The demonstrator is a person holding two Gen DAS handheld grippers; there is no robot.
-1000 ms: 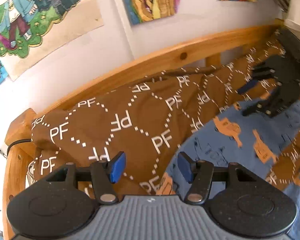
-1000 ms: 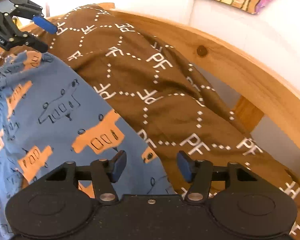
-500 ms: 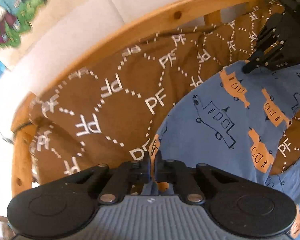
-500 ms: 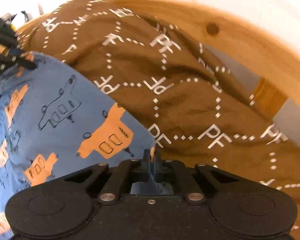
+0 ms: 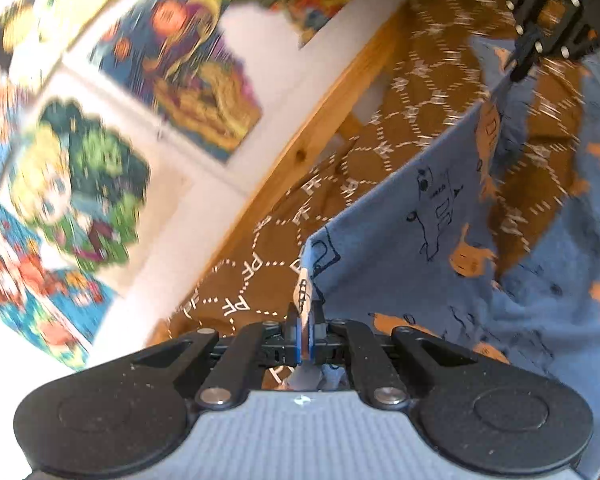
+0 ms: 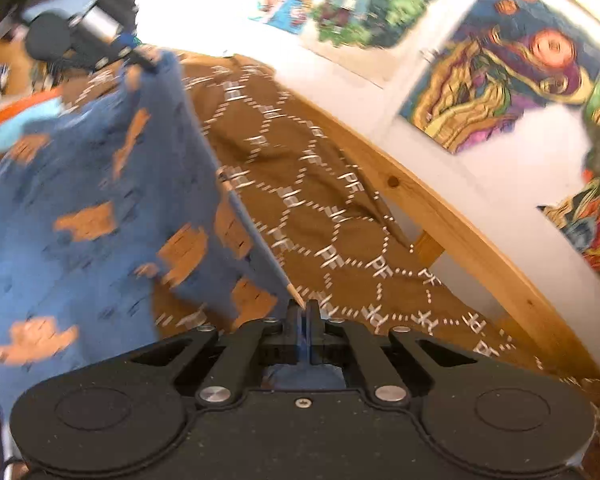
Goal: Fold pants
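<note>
The left gripper (image 5: 305, 334) pinches a corner of the blue pants (image 5: 420, 240), printed with orange vehicles, its fingers pressed together on the cloth. The right gripper (image 6: 303, 334) clamps the other end of the same taut edge, which runs from one tool to the other with the pants hanging below it, raised over a brown bedspread (image 6: 300, 208) lettered "PF". Beyond lie a curved wooden bed rail (image 6: 460, 224) and a white wall with blurred colourful posters (image 5: 84, 184).
</note>
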